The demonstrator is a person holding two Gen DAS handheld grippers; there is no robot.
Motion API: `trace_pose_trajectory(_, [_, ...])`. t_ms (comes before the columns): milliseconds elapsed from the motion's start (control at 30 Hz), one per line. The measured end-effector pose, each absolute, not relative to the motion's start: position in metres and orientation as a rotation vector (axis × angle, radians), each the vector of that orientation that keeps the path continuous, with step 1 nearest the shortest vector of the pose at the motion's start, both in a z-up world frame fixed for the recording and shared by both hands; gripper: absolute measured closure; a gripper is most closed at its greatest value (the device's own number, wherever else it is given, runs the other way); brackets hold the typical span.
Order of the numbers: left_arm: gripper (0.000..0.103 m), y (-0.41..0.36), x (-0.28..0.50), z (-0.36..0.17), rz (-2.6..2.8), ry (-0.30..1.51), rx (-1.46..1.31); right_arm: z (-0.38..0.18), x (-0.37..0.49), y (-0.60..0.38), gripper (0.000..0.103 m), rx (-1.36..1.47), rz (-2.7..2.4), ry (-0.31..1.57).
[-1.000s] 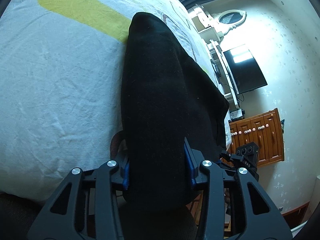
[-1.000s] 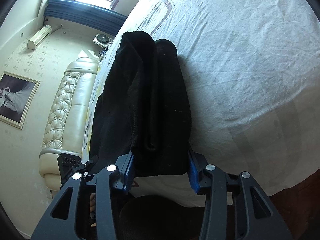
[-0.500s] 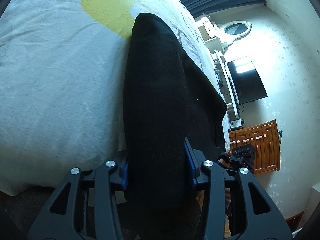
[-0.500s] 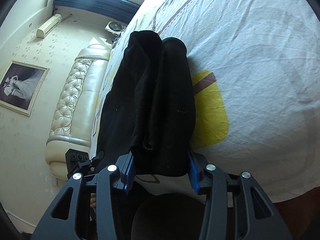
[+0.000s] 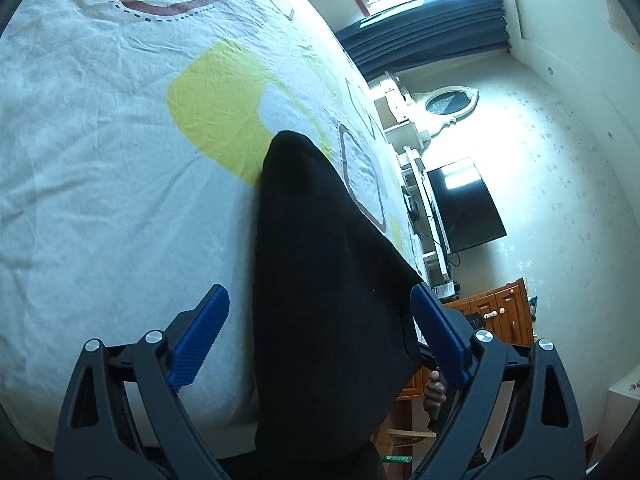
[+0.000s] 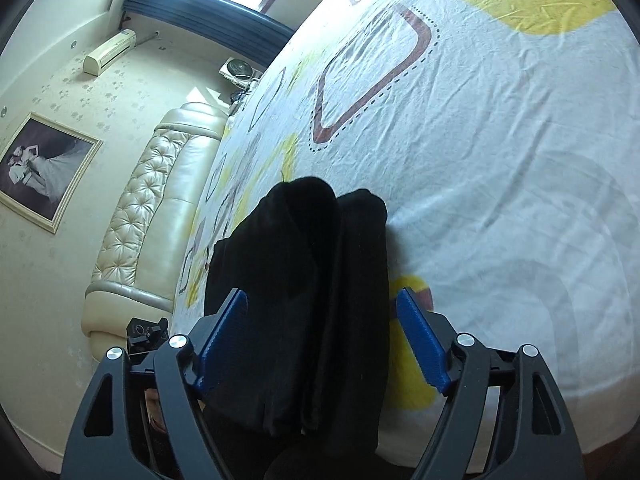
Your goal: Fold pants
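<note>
Both hand-held gripper jaws now off pants (image 5: 320, 300)

Pants: folded black fabric pants (image 5: 320, 280) on patterned white bedsheet (image 5: 100, 200), near its front edge.
Headboard: tufted cream leather headboard (image 6: 152, 216) left of bedsheet.

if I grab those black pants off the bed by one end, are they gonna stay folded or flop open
Probably flop open: the black pants look soft and thick, stacked in loose layers with nothing pinning them. They likely won't slide much on the wrinkled bedsheet. Both the left gripper and right gripper have just opened around them.
</note>
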State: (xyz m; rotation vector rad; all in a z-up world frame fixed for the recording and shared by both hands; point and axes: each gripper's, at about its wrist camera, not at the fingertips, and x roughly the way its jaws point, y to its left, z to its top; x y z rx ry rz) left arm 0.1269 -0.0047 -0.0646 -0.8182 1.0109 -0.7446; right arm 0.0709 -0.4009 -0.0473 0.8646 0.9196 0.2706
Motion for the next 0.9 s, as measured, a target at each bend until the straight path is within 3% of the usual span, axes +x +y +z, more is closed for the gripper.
trace_pose_trajectory(633, [0.011, -0.061, 0.201, -0.089, -0.771, 1.090, -0.724, -0.070, 0.131, -0.392, 0.026, 0.924, 0.274, 0.899])
trace_pose_trajectory(667, [0.022, -0.062, 0.201, -0.088, -0.753, 1.087, -0.701, -0.071, 0.131, -0.391, 0.039, 0.914, 0.261, 0.906])
trace_pose_trajectory(700, [0.042, -0.066, 0.200, -0.088, -0.713, 1.096, -0.642, -0.073, 0.132, -0.390, 0.051, 0.899, 0.236, 0.932])
trace_pose_trajectory(767, [0.050, -0.071, 0.198, -0.088, -0.673, 1.105, -0.550, -0.077, 0.130, -0.394, 0.056, 0.918, 0.224, 0.941])
trace_pose_trajectory(900, [0.057, -0.072, 0.193, -0.084, -0.645, 1.087, -0.500, -0.078, 0.128, -0.394, 0.060, 0.928, 0.220, 0.931])
